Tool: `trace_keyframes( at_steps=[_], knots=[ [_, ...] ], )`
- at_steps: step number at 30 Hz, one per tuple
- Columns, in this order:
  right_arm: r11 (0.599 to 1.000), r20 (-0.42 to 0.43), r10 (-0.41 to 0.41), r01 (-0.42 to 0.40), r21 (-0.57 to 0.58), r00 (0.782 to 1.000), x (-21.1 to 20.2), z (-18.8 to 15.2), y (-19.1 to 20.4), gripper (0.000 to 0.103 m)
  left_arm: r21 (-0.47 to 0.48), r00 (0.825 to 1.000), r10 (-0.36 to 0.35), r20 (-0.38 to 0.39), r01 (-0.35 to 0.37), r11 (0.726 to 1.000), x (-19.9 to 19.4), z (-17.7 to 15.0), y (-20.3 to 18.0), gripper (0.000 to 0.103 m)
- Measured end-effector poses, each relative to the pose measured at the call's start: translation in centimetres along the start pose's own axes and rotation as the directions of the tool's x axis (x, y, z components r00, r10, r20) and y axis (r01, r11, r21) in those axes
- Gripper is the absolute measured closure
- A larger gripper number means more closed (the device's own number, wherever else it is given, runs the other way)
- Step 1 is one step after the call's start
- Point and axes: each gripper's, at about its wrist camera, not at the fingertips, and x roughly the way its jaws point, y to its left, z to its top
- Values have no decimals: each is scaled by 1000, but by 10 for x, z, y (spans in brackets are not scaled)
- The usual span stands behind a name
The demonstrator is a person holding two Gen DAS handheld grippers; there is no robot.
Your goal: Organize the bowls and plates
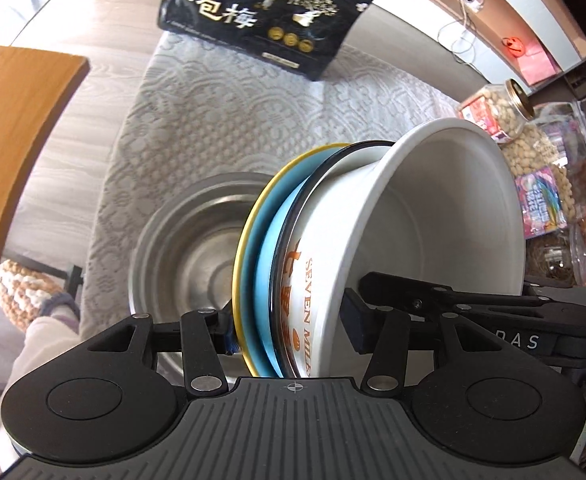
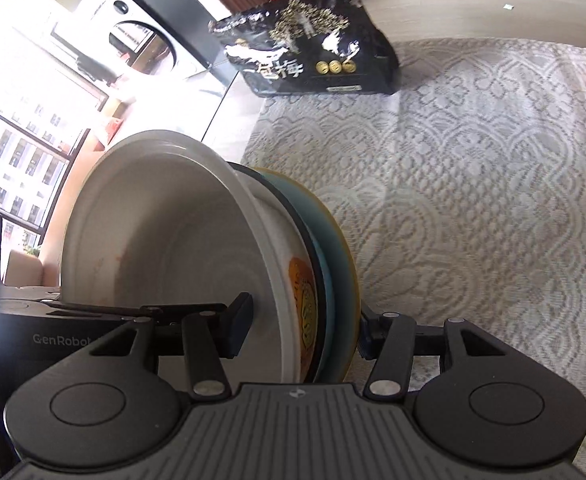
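A stack of dishes is held on edge above the table: a white bowl (image 1: 445, 216) nested in a printed bowl (image 1: 305, 296), then a light blue plate (image 1: 267, 280) and a yellow plate (image 1: 242, 256). My left gripper (image 1: 291, 326) is shut on the stack's near rim, one pad inside the white bowl and one behind the yellow plate. My right gripper (image 2: 303, 330) is shut on the same stack (image 2: 181, 240) from the other side. Each gripper's body shows in the other's view. A steel bowl (image 1: 189, 256) sits on the tablecloth beneath the stack.
A lace tablecloth (image 2: 473, 184) covers the table. A black snack bag (image 1: 265, 16) stands at its far edge. Jars of nuts (image 1: 493, 112) and candy packets crowd the right side. A wooden surface (image 1: 9, 168) lies to the left, with a person's slippered foot (image 1: 25, 292) below.
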Motion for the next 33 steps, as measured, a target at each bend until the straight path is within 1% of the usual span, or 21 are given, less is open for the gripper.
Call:
trace_keyframes(
  at_steps=[3,6,9,10,11,16,19,22,29,32,33],
  knots=[
    [1000,-56,13,-14,-12,998,22,2,13,51,-29,1000,14,-15,-15,999,0,-2,21,50],
    [1000,-104,10,-11,-17,995,41,2,20,51,-47,999,17,-34,-18,999,8,-5,39,50],
    [999,-142,-29,24,-34,990,57,-1,23,51,-51,998,21,-60,-24,998,20,-8,52,50],
    [998,-147,-46,40,-42,988,60,-3,24,51,-48,998,18,-59,-20,999,23,-9,54,51],
    [997,-145,-62,55,-53,987,63,-4,24,50,-40,998,12,-61,-14,999,25,-10,55,52],
    [995,-153,-80,70,-66,985,65,2,22,51,-14,999,-18,-46,18,1000,28,-10,61,52],
    [995,-165,-83,72,-74,983,65,3,22,51,10,998,-36,-47,37,999,27,-9,64,54],
    [995,-174,-82,71,-72,981,65,5,21,52,8,997,-56,-62,57,998,27,-8,68,57],
    [994,-182,-94,82,-76,979,65,3,24,53,-1,995,-65,-81,65,998,26,-5,69,59],
    [992,-172,-107,93,-90,979,62,3,26,54,-9,994,-71,-85,70,998,24,-3,71,59],
    [991,-169,-114,99,-94,979,61,2,26,56,-11,994,-71,-87,71,997,24,-3,72,59]
  ],
)
